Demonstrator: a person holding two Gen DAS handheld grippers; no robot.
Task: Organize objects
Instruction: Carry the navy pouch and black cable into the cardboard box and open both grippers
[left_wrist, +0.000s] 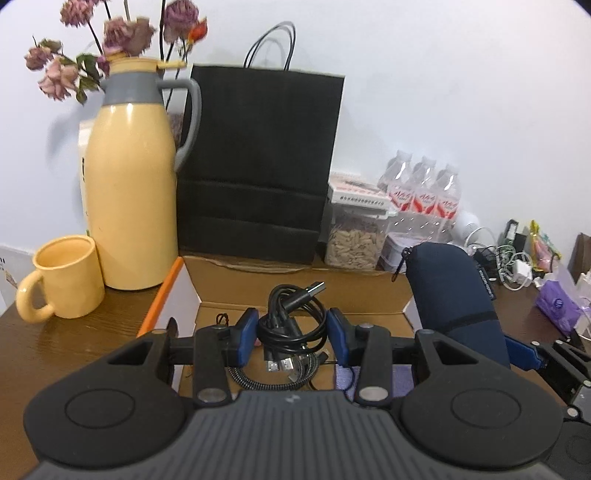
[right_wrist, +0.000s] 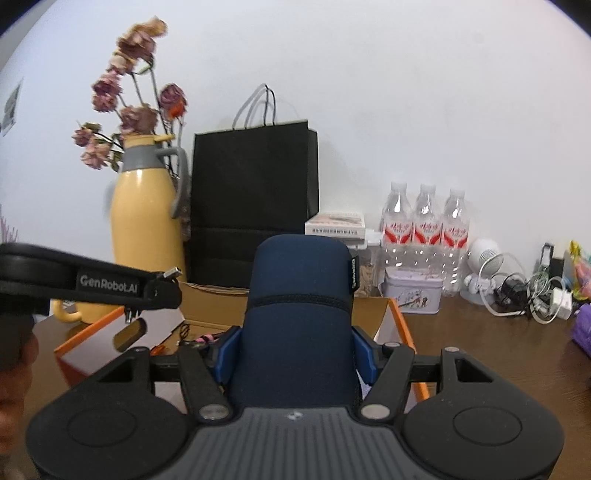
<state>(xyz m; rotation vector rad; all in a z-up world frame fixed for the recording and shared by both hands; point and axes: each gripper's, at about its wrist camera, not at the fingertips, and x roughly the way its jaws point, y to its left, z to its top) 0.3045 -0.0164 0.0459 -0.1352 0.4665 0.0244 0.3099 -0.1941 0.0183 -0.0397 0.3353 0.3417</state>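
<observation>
Reading "GenRobot.AI", the left gripper (right_wrist: 162, 291) fingers pinch black cables (left_wrist: 291, 321); right gripper (right_wrist: 295, 350) fingers pinch a navy pouch (right_wrist: 299, 306).

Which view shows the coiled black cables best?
The left wrist view: the coiled black cables sit centred between the left gripper fingers, USB plug clear. The right wrist view shows only a plug tip beyond that gripper; the coil is hidden.

White lettering reading "GenRobot.AI" runs along the black side of the left gripper (right_wrist: 162, 291). The red labels on the three water bottles (right_wrist: 426, 230) and the small tag on the navy pouch (right_wrist: 299, 295) are too blurred to read.
</observation>
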